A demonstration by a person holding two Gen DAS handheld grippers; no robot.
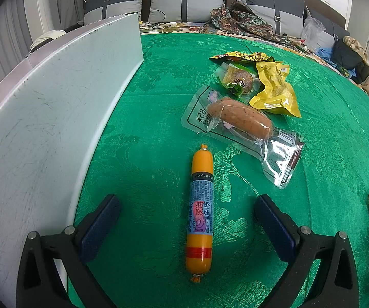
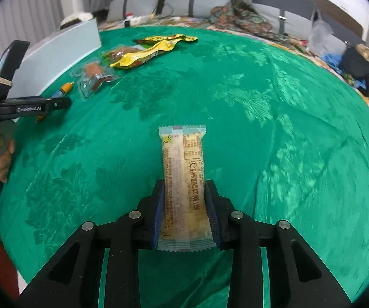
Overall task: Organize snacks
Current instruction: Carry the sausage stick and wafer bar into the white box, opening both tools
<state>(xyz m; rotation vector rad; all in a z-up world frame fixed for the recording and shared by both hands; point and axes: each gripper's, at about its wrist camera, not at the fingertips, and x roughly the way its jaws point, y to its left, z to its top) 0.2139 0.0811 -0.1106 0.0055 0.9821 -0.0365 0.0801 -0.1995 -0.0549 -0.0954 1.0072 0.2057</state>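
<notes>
Our right tongs [image 2: 184, 205] pinch a long, flat snack bar [image 2: 183, 177] in a crinkle-edged, semi-transparent wrapper printed with dark text; the ribbed blue pads [image 2: 158, 215] press its two long sides, and the bar points forward over the cloth. Our left tongs [image 1: 187, 220] are spread wide, black plastic arms with dark blue padded fingers [image 1: 99, 228], and a sausage [image 1: 201, 213] lies lengthwise on the cloth between them, touching neither finger; it is a smooth orange cylinder with a blue printed label, a red band and crimped ends. Just beyond it rests a clear, glossy pouch [image 1: 241, 131] holding a brown, speckled oblong sausage. Farther on we note a small clear packet with a round brownish cake [image 1: 238, 78], touching a crumpled yellow foil bag [image 1: 274, 89], and behind both a flattened yellow wrapper [image 1: 241, 57]. All sit on a green tablecloth [image 1: 158, 102], a shiny damask weave with a raised leaf pattern. Along the left edge stands a pale, matte, scuffed panel [image 1: 56, 107], flat and upright. In the far room we see grey two-tone cushions [image 1: 187, 0] against a headboard, a patterned dark fabric [image 1: 241, 20] heaped on bedding, and white walls.
</notes>
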